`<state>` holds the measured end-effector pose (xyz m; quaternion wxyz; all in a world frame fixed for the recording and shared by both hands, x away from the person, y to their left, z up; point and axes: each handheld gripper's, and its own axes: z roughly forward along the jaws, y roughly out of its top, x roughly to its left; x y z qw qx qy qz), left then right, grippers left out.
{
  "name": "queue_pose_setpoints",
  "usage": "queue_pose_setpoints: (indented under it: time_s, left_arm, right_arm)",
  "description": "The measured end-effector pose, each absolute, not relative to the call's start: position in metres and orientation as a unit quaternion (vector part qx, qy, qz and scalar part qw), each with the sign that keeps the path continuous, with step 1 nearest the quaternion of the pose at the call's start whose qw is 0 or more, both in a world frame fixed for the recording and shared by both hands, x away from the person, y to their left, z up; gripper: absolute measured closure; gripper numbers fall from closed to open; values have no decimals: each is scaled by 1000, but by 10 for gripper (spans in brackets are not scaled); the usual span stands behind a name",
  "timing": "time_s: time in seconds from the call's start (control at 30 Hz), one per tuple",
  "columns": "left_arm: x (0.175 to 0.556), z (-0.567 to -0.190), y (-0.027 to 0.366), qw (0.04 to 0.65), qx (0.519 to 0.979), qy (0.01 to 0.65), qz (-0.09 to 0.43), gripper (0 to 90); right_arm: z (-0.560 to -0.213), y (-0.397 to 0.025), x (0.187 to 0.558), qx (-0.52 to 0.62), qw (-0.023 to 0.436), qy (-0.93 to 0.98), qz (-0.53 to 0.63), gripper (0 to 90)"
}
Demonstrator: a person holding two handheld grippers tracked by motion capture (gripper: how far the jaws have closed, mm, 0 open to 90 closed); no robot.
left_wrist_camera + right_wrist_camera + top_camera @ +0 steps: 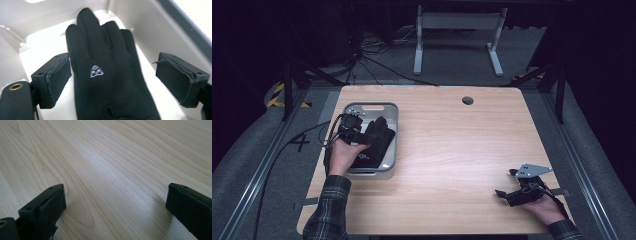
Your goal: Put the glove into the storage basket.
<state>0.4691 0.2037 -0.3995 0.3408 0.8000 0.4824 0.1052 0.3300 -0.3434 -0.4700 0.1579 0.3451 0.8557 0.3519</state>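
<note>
Table: light wood; it carries everything you are working with, and its grain runs under your right gripper's camera.
Bin: grey, on the table's left side, near the left edge.
Glove: black, lying flat inside the bin, its fingers pointing away from your left hand; a small white logo sits on its back.
Left gripper: you hold it over the bin, jaws spread wide on either side of the glove, not closed on it.
Right gripper: near the table's front right corner, well apart from the bin; jaws spread, bare wood between them.
</note>
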Motion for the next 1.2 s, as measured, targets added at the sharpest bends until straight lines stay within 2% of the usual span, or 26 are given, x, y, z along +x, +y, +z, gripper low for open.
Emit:
queue_pose_setpoints:
  time_s: [0.37,0.77,1.2]
  left_arm:
    - [460,-380,176,360,810,450,111,135]
    - [437,-356,125,399,827,382,101,141]
    - [408,-366,57,420,844,324,75,144]
  right_arm:
    - [-470,-343,330,344,156,856,352,30]
    - [-470,-343,330,344,156,856,352,29]
    - [-470,-344,330,344,156,856,352,30]
